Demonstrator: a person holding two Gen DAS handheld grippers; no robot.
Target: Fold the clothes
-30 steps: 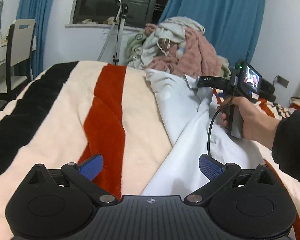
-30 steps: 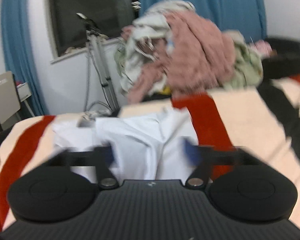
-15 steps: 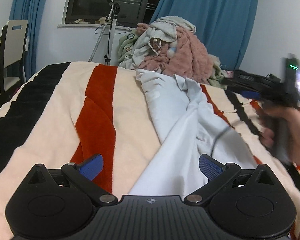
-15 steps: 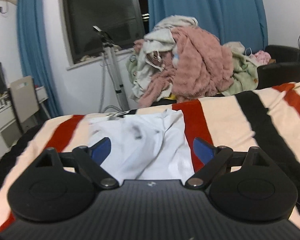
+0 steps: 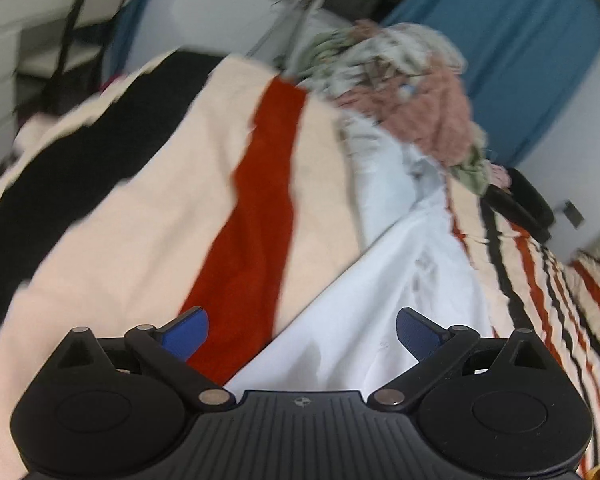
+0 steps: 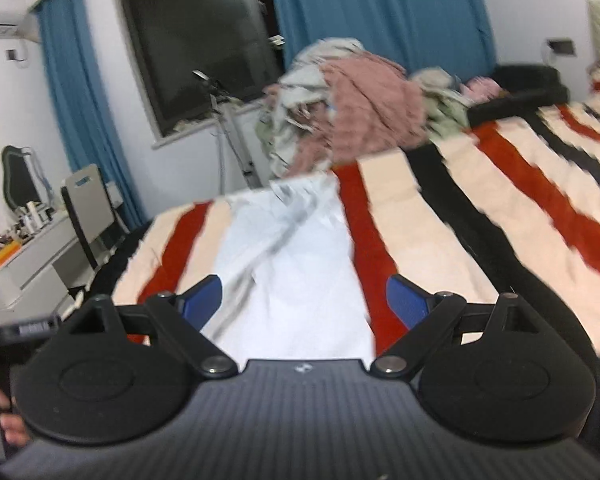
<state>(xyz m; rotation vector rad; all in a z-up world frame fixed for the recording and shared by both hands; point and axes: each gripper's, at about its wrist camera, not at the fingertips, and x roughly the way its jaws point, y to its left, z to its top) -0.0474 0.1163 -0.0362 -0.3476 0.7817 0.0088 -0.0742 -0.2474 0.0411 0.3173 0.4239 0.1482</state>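
Two wrist views of a bed covered by a striped blanket (image 5: 172,216) in cream, red and black. The white garment (image 5: 388,300) lies spread lengthwise on the blanket, along one of its red stripes, and reaches from the near edge towards the far end of the blanket; the same garment (image 6: 296,268) shows creases down its middle in the right wrist view. The left gripper (image 5: 302,332) is released, its two blue-padded fingers (image 5: 184,334) standing wide apart and holding nothing; it hovers above the near end of the white garment, with one finger over the red stripe beside it and the other over the white cloth. The right gripper (image 6: 304,300) is likewise released, jaws spread wide and empty, and hangs over the near part of the white garment, which fills the gap between its fingers. At the far end of the blanket, just beyond the white garment, a pile of clothes (image 6: 348,104) in pink, cream and pale green is heaped up. Blue curtains (image 6: 380,8) and a dark window (image 6: 196,40) stand behind the pile. At the lower left edge of the right wrist view a hand (image 6: 4,412) grips a handle. Both views are blurred by motion.
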